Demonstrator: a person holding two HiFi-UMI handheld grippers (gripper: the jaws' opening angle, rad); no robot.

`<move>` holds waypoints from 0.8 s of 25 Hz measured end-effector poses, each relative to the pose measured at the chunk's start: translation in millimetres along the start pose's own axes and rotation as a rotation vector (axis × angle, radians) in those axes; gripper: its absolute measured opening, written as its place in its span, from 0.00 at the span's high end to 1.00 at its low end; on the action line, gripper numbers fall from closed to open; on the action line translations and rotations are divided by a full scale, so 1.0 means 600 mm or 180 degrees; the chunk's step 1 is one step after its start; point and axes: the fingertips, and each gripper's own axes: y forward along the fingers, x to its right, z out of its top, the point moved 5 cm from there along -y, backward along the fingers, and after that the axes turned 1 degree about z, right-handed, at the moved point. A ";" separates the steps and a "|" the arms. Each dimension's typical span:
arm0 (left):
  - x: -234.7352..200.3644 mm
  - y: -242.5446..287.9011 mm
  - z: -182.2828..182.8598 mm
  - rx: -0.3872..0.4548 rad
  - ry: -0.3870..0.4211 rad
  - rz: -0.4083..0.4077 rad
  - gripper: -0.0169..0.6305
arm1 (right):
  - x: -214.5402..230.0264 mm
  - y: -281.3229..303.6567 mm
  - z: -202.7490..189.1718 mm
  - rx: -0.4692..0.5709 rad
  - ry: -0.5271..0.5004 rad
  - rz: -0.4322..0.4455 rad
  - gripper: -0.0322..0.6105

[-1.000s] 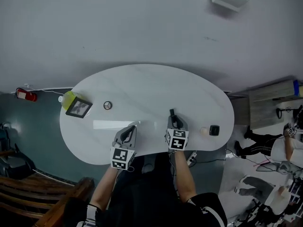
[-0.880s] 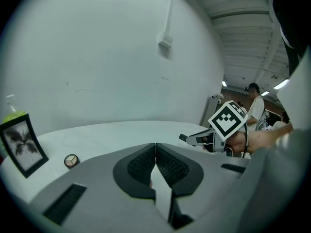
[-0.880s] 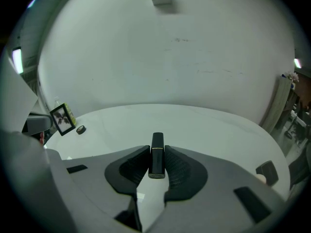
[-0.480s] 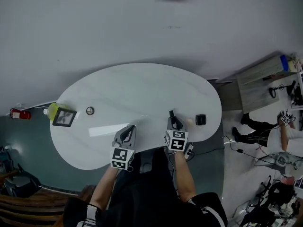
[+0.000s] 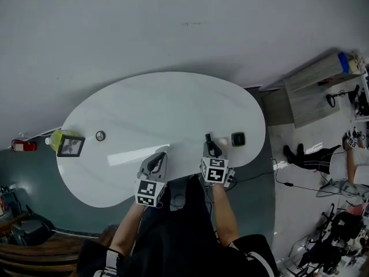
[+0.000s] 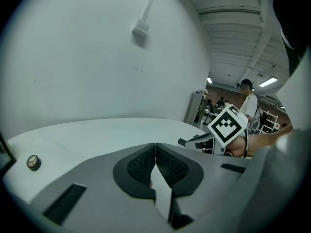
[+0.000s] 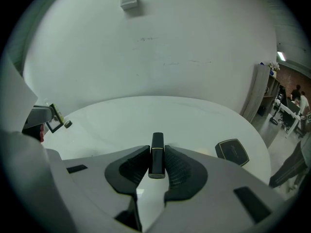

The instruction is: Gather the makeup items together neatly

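Right claw (image 7: 156,152): I am gripping one lipstick (image 7: 157,142).
Left claw (image 6: 155,147): I am holding it closed, empty.
Compact (image 7: 232,152): one, lying right of right claw.
Round pot (image 6: 33,162): one, lying left of left claw.

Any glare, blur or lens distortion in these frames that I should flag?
Head view: a bright glare streak on the table, otherwise evenly lit and sharp. Left gripper view: strong fisheye bending, black corners, ceiling lamps blown out. Right gripper view: same fisheye; the lipstick between the fingers is sharp.
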 end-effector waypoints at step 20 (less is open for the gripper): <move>0.020 -0.007 -0.042 -0.0158 -0.0016 0.0055 0.94 | 0.009 0.026 -0.068 -0.0122 -0.0017 -0.0069 0.78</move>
